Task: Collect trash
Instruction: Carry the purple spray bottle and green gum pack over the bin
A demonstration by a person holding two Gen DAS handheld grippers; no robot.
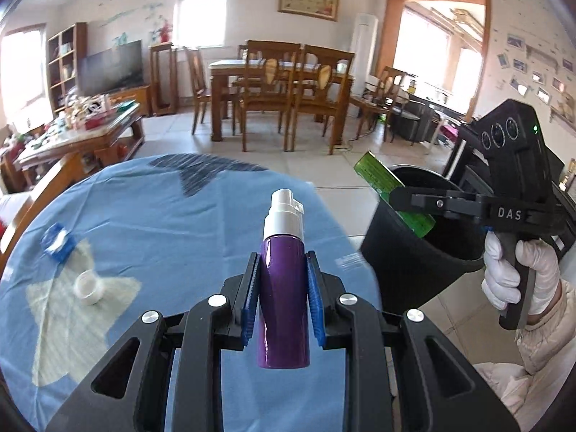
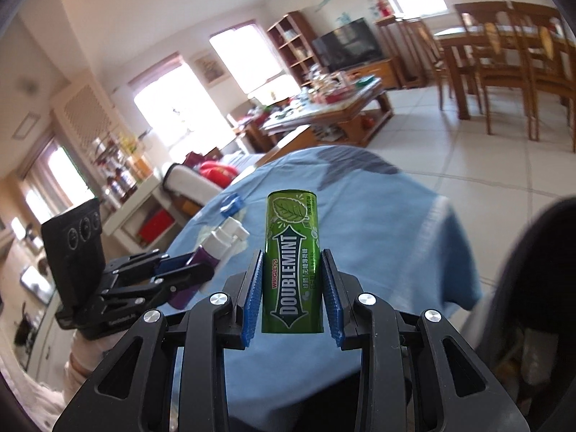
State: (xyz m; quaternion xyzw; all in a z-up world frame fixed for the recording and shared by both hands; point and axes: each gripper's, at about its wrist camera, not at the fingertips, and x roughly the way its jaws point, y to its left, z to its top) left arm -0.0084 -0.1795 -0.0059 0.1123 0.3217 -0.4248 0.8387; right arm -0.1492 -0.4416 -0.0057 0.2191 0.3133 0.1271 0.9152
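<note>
1. Far left in the left wrist view, a blue-and-white scrap (image 1: 57, 242) lies on the blue cloth (image 1: 162, 216) covering a table. Just nearer the camera sits a small white cap (image 1: 88, 288). Both look like trash not yet collected.

2. At centre of that view, the left gripper (image 1: 282, 302) is closed on a purple spray bottle (image 1: 284, 298). Its blue pads (image 1: 252, 302) press both sides of the bottle's body. The bottle's long axis runs along the fingers, with the white pump head pointing away from the hand, above the cloth.

3. To the right stands a black bin (image 1: 406, 252), beside the table's edge and open at the top.

4. Farther right, the right gripper (image 1: 406, 199), held by a white-gloved hand (image 1: 518, 273), is narrowly closed on a green gum canister (image 1: 381, 180). The canister is tilted over the bin's mouth, one end inside the rim line and the other slanting up to the left.

5. The right wrist view confirms the grip: the canister (image 2: 292, 266) stands between the pads, its length along the fingers, with the bin's dark wall (image 2: 547, 252) at the right edge.

6. Judgement: the right hand is nearer the bin, so the canister would drop first. The bottle lies left of the bin and must travel right.
</note>
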